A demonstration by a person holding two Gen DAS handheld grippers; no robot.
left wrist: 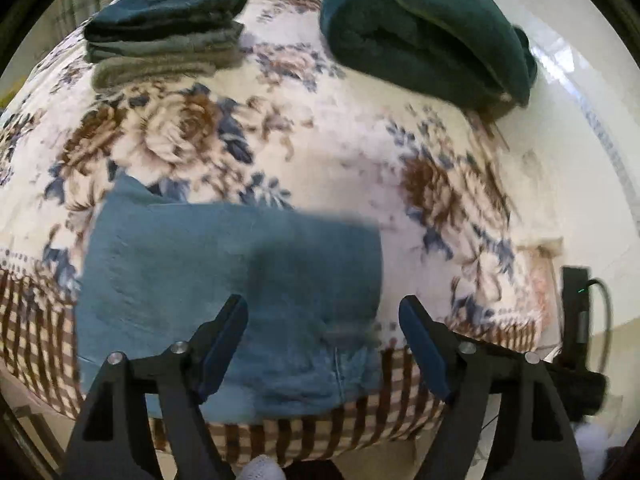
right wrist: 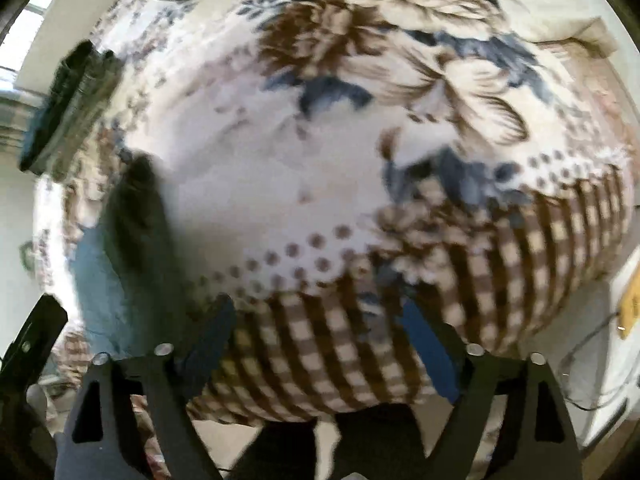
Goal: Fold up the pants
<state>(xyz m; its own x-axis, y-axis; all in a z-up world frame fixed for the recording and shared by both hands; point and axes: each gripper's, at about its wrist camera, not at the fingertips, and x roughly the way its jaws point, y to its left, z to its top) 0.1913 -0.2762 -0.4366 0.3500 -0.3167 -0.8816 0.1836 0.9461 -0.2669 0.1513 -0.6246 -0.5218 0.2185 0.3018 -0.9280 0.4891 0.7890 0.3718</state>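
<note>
- Left gripper (left wrist: 324, 322): jaws spread wide, nothing between them. Both dark fingers (left wrist: 224, 340) hang above the near edge of the bed, with the blue pants directly beyond and below them.
- Right gripper (right wrist: 316, 332): jaws spread wide, nothing between them. They hover over the checked border of the blanket at the near bed edge. The view is motion-blurred.
- Pants (left wrist: 224, 276): blue, folded into a compact, roughly rectangular bundle. They lie flat on the near part of the bed, partly over the checked border, left of centre in the left wrist view. In the right wrist view only a blue strip (right wrist: 98, 288) shows at the far left, well apart from the right gripper.
- Blanket (left wrist: 320, 152): cream with brown and blue flowers, brown-checked near border (right wrist: 320, 344); it covers the bed.
- Stack of folded clothes (left wrist: 164, 36): dark green and grey-green pieces, on the far left of the bed, well apart from the pants.
- Teal throw (left wrist: 428, 28): thick, loosely folded, at the far right corner of the bed.
- Floor (left wrist: 580, 128): pale and glossy, to the right of the bed.
</note>
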